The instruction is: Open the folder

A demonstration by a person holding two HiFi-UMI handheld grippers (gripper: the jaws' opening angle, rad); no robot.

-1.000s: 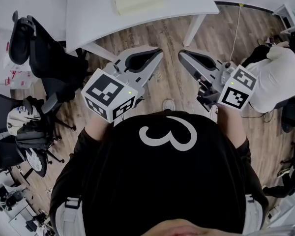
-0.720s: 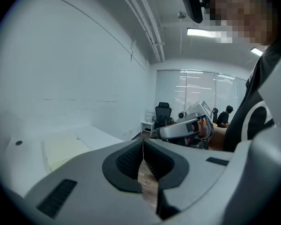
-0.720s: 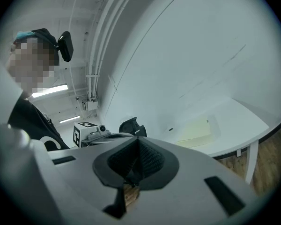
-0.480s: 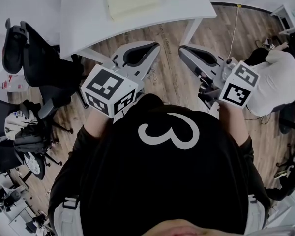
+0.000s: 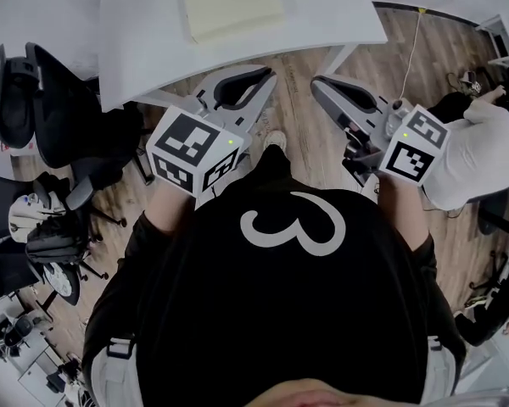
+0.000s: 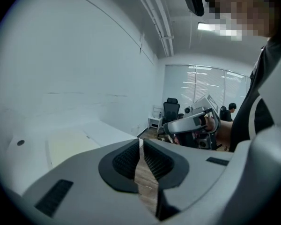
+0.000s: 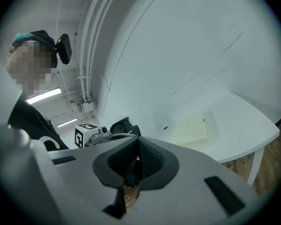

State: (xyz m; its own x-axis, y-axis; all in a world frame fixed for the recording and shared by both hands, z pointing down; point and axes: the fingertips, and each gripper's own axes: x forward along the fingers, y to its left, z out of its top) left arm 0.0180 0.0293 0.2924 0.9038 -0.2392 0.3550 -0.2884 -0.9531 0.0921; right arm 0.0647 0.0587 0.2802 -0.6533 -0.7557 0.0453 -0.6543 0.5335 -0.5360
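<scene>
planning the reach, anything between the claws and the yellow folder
Nothing visible does. The yellow folder lies on the white table; the left claw and right claw, both shut and empty, hang near the table's front edge.

There is one white table [image 5: 331, 15] at the top of the frame. One pale yellow folder [image 5: 229, 2] lies on it. There are two grippers in the middle, the left gripper [image 5: 269, 75] and the right gripper [image 5: 316, 82]. Each has one marker cube [image 5: 195, 151], so two cubes. At the left edge stand at least two black office chairs [image 5: 64, 100]. At the right edge is one person in a white top [image 5: 473, 155].
</scene>
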